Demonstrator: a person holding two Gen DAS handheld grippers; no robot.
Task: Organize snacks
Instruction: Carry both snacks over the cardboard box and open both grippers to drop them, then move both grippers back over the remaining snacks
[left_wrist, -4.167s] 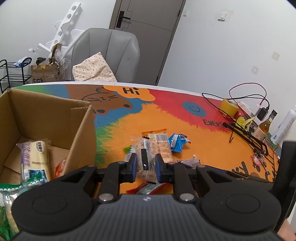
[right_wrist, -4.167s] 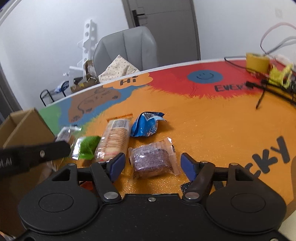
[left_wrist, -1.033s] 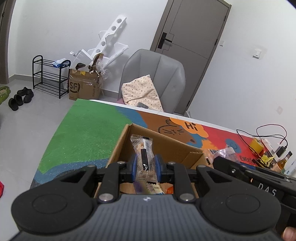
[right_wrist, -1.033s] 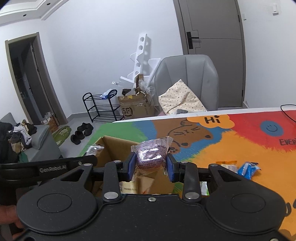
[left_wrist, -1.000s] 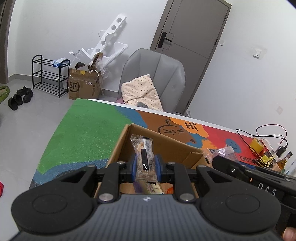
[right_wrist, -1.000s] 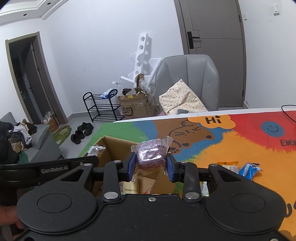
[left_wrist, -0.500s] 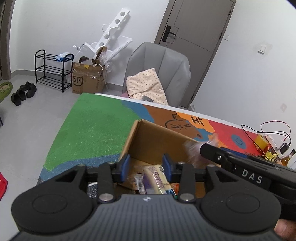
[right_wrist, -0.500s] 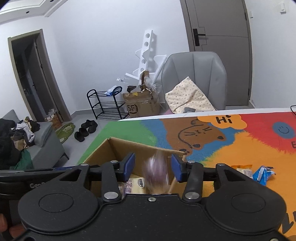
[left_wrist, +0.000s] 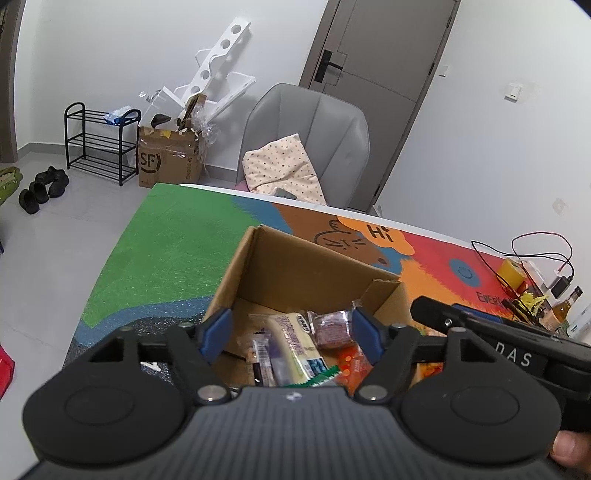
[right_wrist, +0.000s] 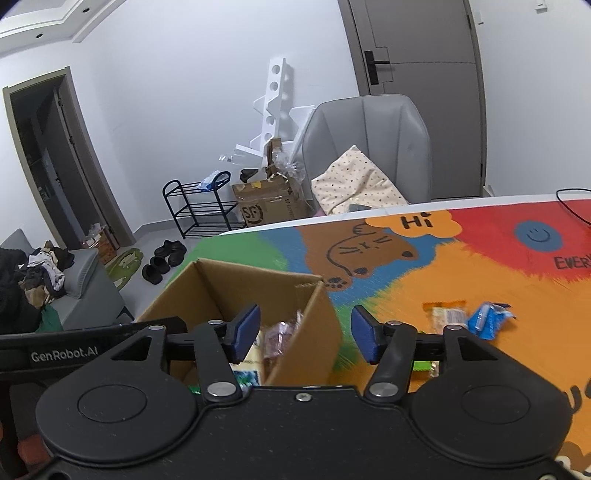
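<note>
Left wrist view, left to right. The left gripper hangs above the open cardboard box, its jaws spread wide and holding nothing. Between the blue pads the box contents show: a clear-wrapped bar at 9 o'clock of the pile, a pale yellow packet at centre, a purple wrapped cake at 2 o'clock, and an orange packet at 4 o'clock. At 3 o'clock of the frame the right gripper's black finger crosses over the box's right wall.

Right wrist view, left to right. The right gripper is likewise spread and empty, straddling the box's near right wall; the purple cake lies inside, just left of that wall. On the colourful table mat, toward 3 o'clock, loose snacks remain: a tan biscuit pack, touching or just beside a blue crumpled packet, and a green wrapper partly hidden behind the gripper body.

Hazards, as judged. Sorting appears partly done. Both tools crowd one box, so withdrawing together risks the fingers knocking each other or catching the cardboard wall and dragging the light box across the mat. The crinkled blue packet may slip from a shallow pinch.
</note>
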